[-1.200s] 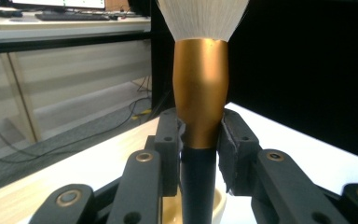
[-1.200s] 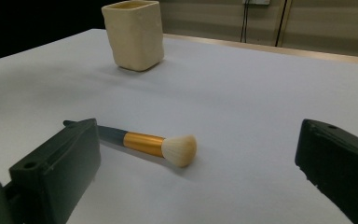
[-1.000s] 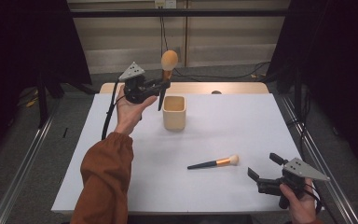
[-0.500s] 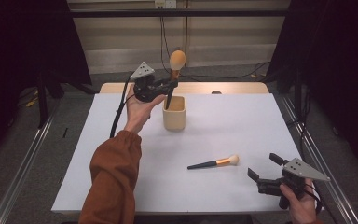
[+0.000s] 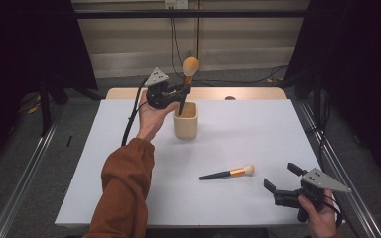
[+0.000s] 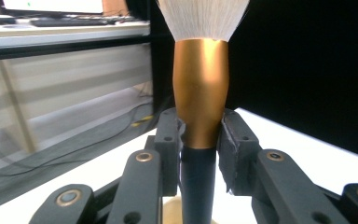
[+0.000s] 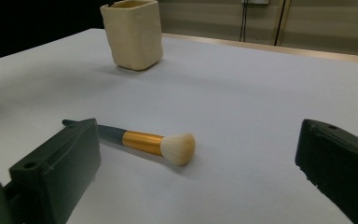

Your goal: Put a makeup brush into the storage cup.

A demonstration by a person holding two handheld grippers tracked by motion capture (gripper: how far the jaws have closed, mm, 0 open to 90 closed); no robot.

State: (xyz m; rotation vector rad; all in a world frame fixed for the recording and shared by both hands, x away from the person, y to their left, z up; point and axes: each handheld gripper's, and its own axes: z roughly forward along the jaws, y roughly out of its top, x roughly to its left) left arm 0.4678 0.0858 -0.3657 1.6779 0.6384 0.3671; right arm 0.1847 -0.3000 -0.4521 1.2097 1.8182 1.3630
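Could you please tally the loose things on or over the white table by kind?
Makeup brushes: 2, a large brush held upright over the cup, and a small brush lying on the table.
Cream cup: 1.
Total: 3.

Big brush (image 6: pixel 200 70) head cut off at top; handle tip hidden in cup (image 5: pixel 185 120)
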